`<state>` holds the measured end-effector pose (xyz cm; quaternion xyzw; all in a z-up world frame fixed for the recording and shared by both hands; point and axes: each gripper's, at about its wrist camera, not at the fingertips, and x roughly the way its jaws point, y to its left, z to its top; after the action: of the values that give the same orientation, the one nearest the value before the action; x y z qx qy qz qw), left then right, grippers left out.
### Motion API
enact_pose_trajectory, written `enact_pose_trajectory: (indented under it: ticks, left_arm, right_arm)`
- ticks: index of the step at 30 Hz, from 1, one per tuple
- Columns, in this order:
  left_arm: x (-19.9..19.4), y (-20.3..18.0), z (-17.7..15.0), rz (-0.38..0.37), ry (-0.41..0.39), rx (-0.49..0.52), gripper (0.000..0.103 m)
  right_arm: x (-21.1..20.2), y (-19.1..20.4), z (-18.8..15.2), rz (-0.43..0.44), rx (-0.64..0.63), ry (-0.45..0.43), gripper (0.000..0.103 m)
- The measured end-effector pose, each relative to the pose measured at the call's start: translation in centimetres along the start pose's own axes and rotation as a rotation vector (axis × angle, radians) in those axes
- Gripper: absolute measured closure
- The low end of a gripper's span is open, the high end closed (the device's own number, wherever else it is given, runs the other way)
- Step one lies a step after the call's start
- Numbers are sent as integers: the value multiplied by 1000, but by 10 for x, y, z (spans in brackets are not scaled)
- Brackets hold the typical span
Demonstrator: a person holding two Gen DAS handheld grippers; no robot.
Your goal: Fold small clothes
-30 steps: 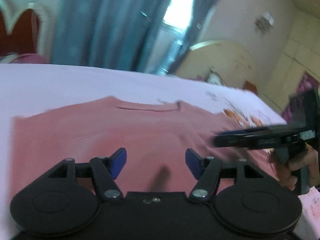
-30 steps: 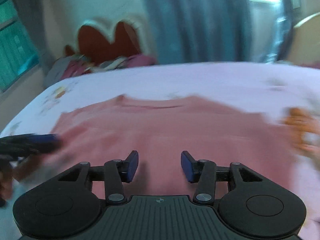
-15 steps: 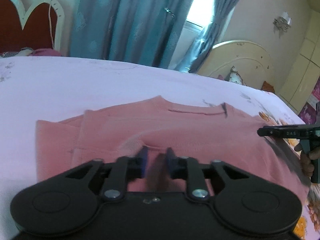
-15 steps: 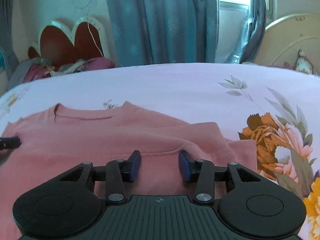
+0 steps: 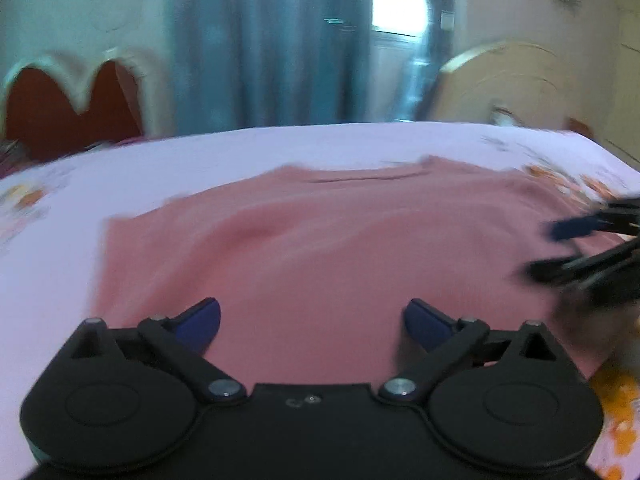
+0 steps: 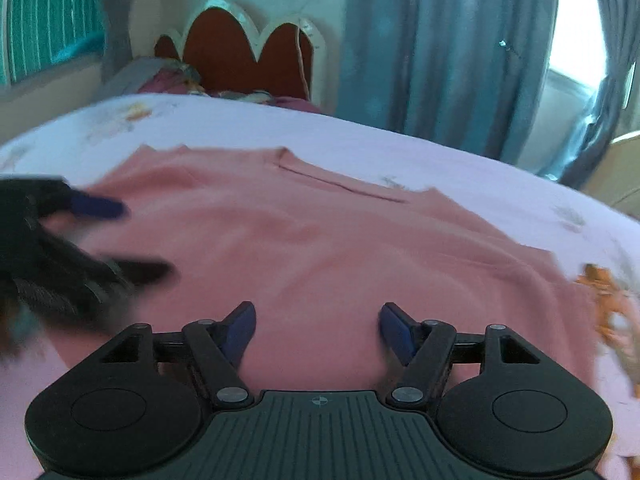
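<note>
A pink sweater (image 5: 340, 248) lies flat on the bed, neckline away from me; it also shows in the right wrist view (image 6: 320, 252). My left gripper (image 5: 312, 322) is open and empty just above the sweater's near part. My right gripper (image 6: 316, 326) is open and empty, also over the near part. Each gripper shows blurred in the other's view: the right one (image 5: 576, 248) over the sweater's right side, the left one (image 6: 100, 236) over its left side.
The bed has a pale lilac sheet (image 5: 200, 160) with orange flower prints (image 6: 612, 300) at the right. A red headboard (image 6: 244, 56) with pillows, blue curtains (image 5: 272, 40) and a cream headboard (image 5: 504, 80) stand behind the bed.
Half a second ago my left gripper's fingers were nearly closed over the sweater's left fold; now they are wide open. Both grippers have swung toward the sweater's middle, and the right has opened wider.
</note>
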<state>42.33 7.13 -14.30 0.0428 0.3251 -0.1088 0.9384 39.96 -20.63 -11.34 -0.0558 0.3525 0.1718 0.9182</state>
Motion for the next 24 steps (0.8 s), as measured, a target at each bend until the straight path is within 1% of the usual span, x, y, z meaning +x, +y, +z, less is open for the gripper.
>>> enact_pose_trajectory:
  ticks: [2, 4, 6, 8, 9, 11, 13, 14, 15, 16, 17, 19, 21, 23, 24]
  left_arm:
    - [-10, 25, -10, 44, 18, -24, 4]
    - [-21, 41, -17, 38, 25, -42, 4]
    - [-29, 39, -17, 55, 23, -25, 4]
    - [-35, 29, -13, 65, 10, -33, 5]
    - [-40, 19, -12, 50, -7, -35, 4]
    - [-47, -7, -12, 15, -26, -11, 4]
    - [-48, -35, -12, -13, -23, 18, 4]
    - [-47, -45, -11, -27, -14, 20, 4]
    - [-46, -55, -12, -34, -6, 20, 4]
    - [-44, -62, -14, -38, 5, 15, 5]
    - [-41, -68, -17, -43, 25, 10, 5]
    - [-36, -76, -24, -36, 69, 21, 5]
    - [-38, -75, -31, -33, 71, 23, 5]
    - [-45, -66, -34, -21, 67, 14, 4]
    - [-47, -57, -33, -5, 64, 8, 4]
  right_arm:
    - [-15, -42, -14, -96, 143, 18, 35]
    - [-24, -72, -28, -177, 226, 58, 35]
    - [-32, -84, -37, -182, 247, 71, 35]
    - [-44, -71, -32, -198, 215, 47, 35]
    - [-51, -59, -29, -187, 196, 16, 35]
    - [-62, -35, -22, -130, 182, -21, 35]
    - [-63, -3, -18, -52, 129, -22, 36]
    - [-61, 13, -18, -23, 102, -17, 39]
    - [-58, 25, -19, -2, 87, -1, 44]
    - [-54, 34, -20, 13, 78, 22, 53]
    - [-49, 44, -22, 21, 71, 46, 56]
    - [-41, 56, -29, 13, 63, 94, 58]
    - [-44, 61, -37, -7, 47, 82, 58]
    - [-50, 58, -42, -17, 38, 78, 58]
    - [-55, 49, -45, -50, 46, 72, 58]
